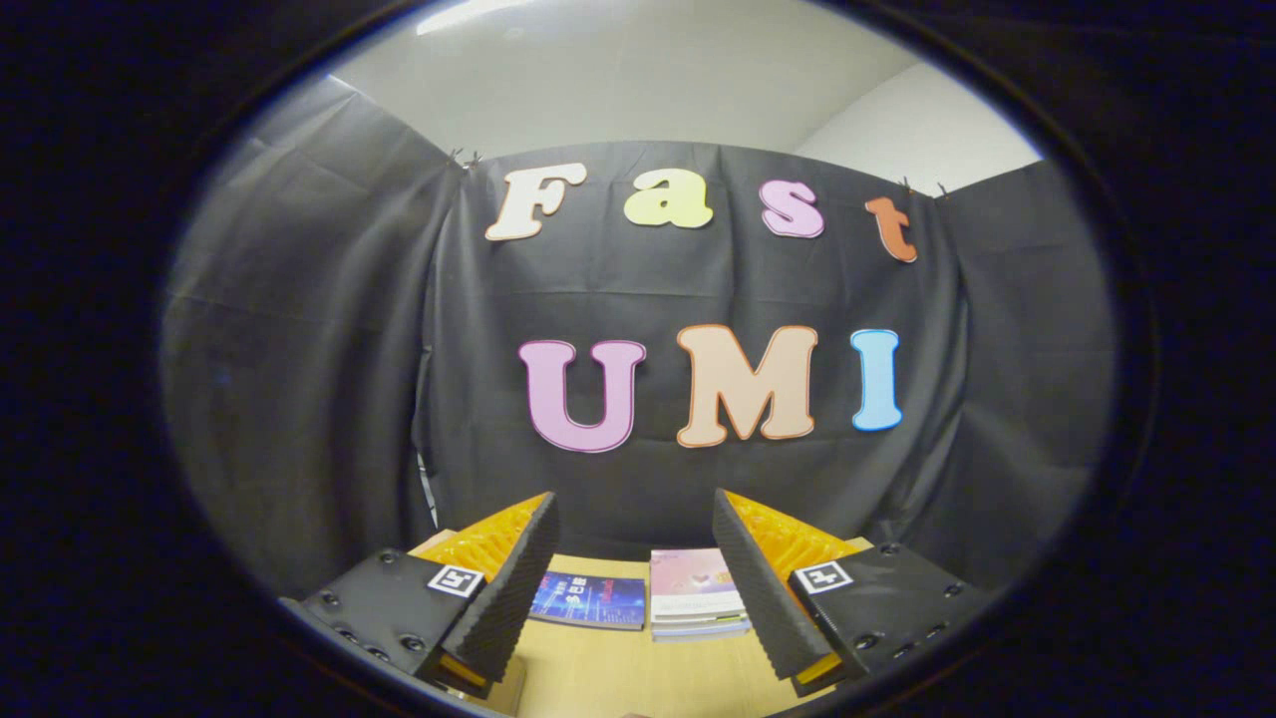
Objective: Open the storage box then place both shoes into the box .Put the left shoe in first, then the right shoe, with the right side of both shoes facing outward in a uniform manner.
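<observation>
My gripper (636,524) is held high and level above a wooden table (608,668), facing the booth's back wall. Its two fingers (518,578) stand wide apart, open, with nothing between them. Beyond the gap, the far part of the tabletop shows.
A blue book (590,600) lies flat on the table beyond the fingers, nearer the left one. Beside it, to the right, rests a small stack of books with a pink cover on top (695,592). The black cloth wall hangs close behind the table's far edge.
</observation>
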Motion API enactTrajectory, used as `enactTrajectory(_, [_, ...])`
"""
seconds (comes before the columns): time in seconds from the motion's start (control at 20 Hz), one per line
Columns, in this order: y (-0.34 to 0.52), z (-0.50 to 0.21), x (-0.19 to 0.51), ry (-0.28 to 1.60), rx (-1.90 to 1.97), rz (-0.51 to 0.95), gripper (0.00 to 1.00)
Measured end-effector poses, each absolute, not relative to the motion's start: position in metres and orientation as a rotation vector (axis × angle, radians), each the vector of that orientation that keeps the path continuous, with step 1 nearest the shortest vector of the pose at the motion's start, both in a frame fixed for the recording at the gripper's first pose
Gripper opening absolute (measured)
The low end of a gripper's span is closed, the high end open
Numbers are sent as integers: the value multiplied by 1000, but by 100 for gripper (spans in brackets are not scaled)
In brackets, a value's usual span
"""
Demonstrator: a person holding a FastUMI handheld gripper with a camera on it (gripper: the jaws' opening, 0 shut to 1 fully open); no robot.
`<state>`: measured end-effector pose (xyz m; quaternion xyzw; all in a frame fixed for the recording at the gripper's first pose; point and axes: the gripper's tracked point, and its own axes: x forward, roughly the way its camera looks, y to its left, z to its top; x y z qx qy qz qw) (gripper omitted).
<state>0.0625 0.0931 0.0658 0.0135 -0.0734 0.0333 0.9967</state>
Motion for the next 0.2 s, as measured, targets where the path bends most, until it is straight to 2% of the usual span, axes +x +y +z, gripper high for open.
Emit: enactTrajectory(0.2, [88,53,61,-117,0,90,97])
